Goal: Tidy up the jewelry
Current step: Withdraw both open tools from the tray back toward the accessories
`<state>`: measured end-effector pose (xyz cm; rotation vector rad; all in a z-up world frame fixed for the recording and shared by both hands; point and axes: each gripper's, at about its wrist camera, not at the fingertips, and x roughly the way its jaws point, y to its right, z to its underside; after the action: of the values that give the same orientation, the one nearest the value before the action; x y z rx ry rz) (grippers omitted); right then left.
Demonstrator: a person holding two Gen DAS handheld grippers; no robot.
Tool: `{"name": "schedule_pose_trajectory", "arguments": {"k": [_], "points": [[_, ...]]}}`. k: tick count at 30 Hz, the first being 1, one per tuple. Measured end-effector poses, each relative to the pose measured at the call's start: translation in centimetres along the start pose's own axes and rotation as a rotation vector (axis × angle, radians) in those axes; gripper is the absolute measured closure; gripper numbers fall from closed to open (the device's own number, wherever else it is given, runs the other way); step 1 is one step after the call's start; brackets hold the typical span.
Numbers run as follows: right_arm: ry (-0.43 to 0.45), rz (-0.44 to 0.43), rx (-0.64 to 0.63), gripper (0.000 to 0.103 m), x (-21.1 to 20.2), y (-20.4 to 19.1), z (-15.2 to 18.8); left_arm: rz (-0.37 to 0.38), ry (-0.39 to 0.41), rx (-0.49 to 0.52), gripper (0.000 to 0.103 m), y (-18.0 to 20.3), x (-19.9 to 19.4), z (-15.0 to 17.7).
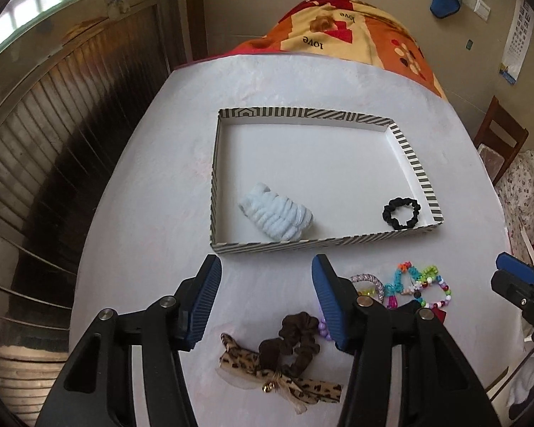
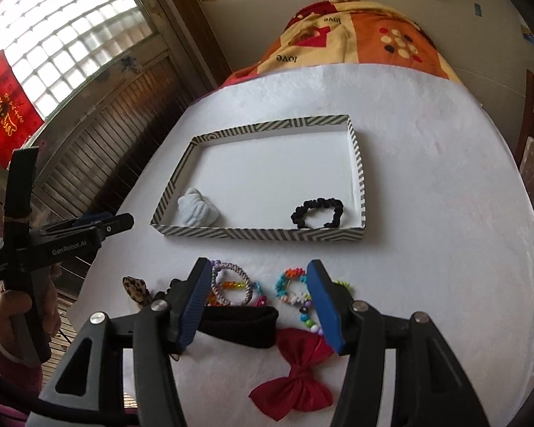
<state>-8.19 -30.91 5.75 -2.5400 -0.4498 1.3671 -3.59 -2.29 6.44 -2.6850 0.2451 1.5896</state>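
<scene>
jewelry pieces are scattered before a striped tray; left gripper and right gripper are held wide apart, empty.

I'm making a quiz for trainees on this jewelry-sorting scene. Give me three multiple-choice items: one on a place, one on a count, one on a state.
1. Where does the black scrunchie lie?
A. in the striped box
B. on the table beside the red bow
C. in a gripper

2. How many things lie in the box?
A. none
B. two
C. five

3. How is the right gripper?
A. shut on a bracelet
B. open, holding nothing
C. shut on the bow

Answers: 1 A, it sits by the box's near right corner. 2 B, the scrunchie and a pale blue band. 3 B, its fingers stand apart.
</scene>
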Motion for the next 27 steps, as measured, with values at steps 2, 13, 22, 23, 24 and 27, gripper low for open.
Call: {"name": "schedule_pose_trajectory", "arguments": {"k": [2, 13, 22, 23, 24, 27], "points": [[0.000, 0.004, 0.004, 0.044, -0.3, -0.1, 0.4, 0.004, 0.001, -0.006, 0.058, -0.2, -0.4, 0.4], [-0.009, 0.027, 0.017, 0.044, -1.2, -0.4, 2.5, -0.013, 0.048, 0.001, 0.058, -0.7, -2.1, 1.7], [-0.004, 0.046, 0.032, 0.043, -1.7, -0.3, 3.1, -0.006, 0.042, 0.006, 0.058, -0.7, -2.3, 2.1], [-0.003, 0.052, 0.030, 0.043, -1.7, -0.2, 3.1, 0.004, 0.037, 0.000, 0.058, -0.8, -2.3, 2.1], [-0.003, 0.058, 0.028, 0.043, -1.7, -0.2, 3.1, 0.014, 0.032, -0.009, 0.058, -1.0, -2.3, 2.1], [-0.010, 0.068, 0.027, 0.042, -1.7, -0.1, 3.3, 0.031, 0.023, -0.032, 0.058, -1.6, -2.4, 2.1]]}}
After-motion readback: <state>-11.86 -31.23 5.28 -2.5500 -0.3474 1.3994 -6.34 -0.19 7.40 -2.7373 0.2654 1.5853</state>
